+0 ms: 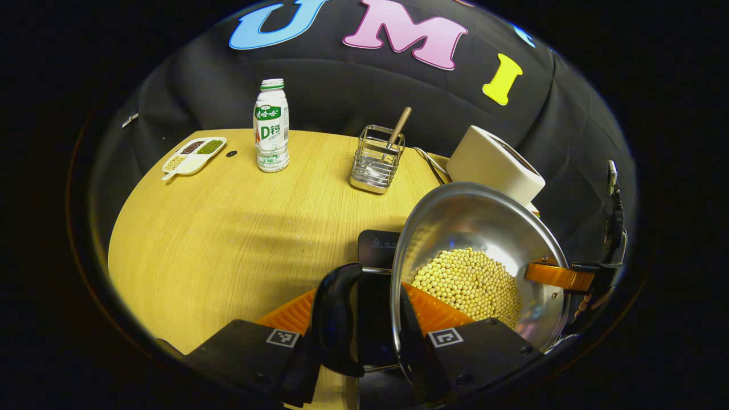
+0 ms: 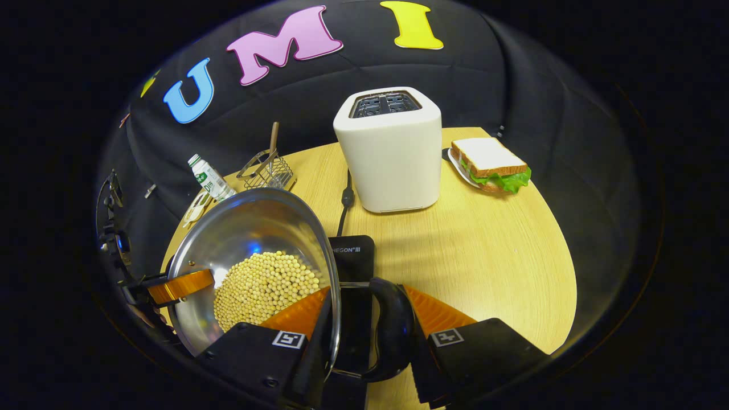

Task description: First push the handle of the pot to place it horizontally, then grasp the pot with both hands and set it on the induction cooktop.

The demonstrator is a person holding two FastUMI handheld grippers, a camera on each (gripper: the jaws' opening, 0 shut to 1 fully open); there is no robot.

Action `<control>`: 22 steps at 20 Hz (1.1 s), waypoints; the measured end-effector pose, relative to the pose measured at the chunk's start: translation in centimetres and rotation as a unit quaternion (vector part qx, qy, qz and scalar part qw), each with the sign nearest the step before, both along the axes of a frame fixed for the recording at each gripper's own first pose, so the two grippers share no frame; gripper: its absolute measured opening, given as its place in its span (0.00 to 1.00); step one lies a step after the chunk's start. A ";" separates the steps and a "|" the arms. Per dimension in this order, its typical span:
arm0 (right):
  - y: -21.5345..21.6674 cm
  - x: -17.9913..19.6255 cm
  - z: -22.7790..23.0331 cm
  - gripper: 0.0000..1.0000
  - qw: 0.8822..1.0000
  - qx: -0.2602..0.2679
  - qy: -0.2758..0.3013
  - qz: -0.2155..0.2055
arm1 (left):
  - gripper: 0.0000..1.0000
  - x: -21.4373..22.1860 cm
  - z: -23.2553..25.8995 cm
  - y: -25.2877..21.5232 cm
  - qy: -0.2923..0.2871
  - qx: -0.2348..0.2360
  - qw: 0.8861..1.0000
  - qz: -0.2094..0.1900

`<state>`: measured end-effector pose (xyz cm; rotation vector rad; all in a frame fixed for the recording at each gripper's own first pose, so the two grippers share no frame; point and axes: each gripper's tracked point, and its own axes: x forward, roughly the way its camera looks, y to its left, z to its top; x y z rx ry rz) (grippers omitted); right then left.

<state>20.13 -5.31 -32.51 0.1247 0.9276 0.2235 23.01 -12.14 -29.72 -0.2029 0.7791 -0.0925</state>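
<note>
A steel pot [image 1: 472,222] half full of yellow beans [image 1: 467,282] hangs between both grippers. My left gripper [image 1: 364,307] is shut across the pot's rim and its black side handle [image 1: 333,319], one finger inside the pot and one outside. On the opposite side my right gripper [image 2: 367,310] is shut the same way on the other black handle [image 2: 393,324] of the pot [image 2: 256,222]. The black induction cooktop [image 2: 353,253] lies just under and beside the pot; whether the pot touches it is hidden. The cooktop [image 1: 379,245] also shows between my left fingers.
A white toaster [image 2: 389,151] with a black cable [image 2: 344,199] stands behind the cooktop, and a sandwich [image 2: 491,164] lies on a plate to its right. Farther left stand a wire basket [image 1: 377,159], a milk bottle [image 1: 271,126] and a divided dish [image 1: 193,154].
</note>
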 end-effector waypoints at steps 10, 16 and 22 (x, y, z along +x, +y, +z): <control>-1.1 -2.1 1.1 0.92 0.999 -0.015 0.000 -0.041 | 0.82 -1.4 1.2 0.1 -0.002 0.048 0.999 0.013; -1.7 -4.5 5.8 0.99 0.996 -0.037 -0.042 -0.062 | 0.95 -4.0 4.2 1.5 -0.024 0.035 0.999 0.031; -0.7 -7.5 11.7 0.99 0.992 -0.044 -0.097 -0.066 | 0.95 -7.3 10.1 3.1 -0.090 0.036 0.995 0.034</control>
